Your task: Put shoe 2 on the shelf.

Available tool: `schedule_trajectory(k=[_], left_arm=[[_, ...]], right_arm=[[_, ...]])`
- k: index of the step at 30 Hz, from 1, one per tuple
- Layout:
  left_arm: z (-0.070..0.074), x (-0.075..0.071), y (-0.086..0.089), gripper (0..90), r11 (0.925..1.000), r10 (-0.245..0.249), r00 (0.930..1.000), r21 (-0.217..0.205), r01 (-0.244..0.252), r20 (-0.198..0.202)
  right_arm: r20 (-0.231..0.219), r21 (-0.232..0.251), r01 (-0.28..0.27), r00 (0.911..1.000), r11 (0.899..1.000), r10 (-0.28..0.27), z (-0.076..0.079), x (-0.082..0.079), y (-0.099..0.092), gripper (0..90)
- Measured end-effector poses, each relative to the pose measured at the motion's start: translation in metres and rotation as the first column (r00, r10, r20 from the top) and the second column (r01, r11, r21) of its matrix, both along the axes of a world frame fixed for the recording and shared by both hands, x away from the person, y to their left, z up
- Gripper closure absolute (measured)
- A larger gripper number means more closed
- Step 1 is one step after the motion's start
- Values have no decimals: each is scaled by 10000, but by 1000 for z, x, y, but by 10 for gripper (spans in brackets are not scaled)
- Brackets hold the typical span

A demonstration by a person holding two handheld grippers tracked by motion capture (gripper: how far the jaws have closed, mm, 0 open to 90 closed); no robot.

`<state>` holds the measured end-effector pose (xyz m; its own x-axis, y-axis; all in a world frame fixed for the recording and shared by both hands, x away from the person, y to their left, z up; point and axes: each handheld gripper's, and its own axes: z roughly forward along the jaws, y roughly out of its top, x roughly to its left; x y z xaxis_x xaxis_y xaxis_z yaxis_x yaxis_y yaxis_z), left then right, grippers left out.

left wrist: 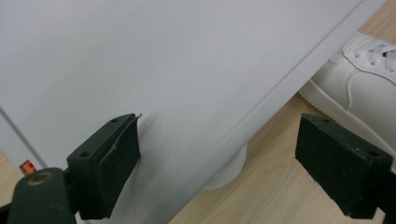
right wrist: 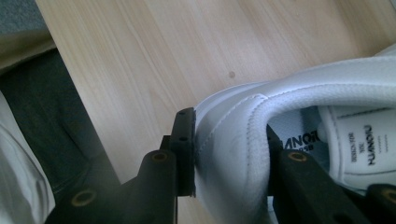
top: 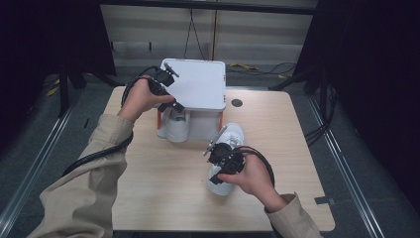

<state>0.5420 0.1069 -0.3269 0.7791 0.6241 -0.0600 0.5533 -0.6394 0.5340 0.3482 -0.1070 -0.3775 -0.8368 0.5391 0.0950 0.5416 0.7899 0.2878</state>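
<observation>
right gripper [right wrist: 224, 154]: jaws clamped on heel of white shoe [top: 227, 157], one inside, one outside | shoe at table [top: 163, 198] front right | left gripper [left wrist: 219, 163]: jaws wide, over white box lid [top: 198, 84] | second shoe [top: 177, 126] below lid

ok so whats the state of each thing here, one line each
right gripper: shut on the heel of the near white shoe
near white shoe: gripped at the heel collar, toe pointing away
far white shoe: upright under the box lid's edge
box lid: held raised, tilted
left gripper: jaws apart, one pad on the box lid
table: bearing both shoes
</observation>
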Motion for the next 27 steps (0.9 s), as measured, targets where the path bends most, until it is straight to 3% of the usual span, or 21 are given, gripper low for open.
schedule_trajectory(k=[7,11,14,17,27], left_arm=[[0,-2,-1,129,10000,11,10000,-3,-11,-4],[0,-3,-2,129,10000,29,10000,-58,-29,-90],[0,-3,-1,129,10000,-29,10000,-72,29,-61],[0,-3,0,130,9999,-104,9999,-124,103,-82],[1,-2,1,130,9993,-359,9993,-63,358,-104]], right_arm=[[269,-215,-497,9984,9985,503,12,-11,10,693],[374,44,-846,9957,9964,843,20,-20,20,696],[499,-65,-1103,9926,9939,1105,20,-22,31,695],[619,25,-1138,9916,9935,1134,19,-17,37,694],[809,-548,-969,9916,9938,1011,13,14,46,689]])
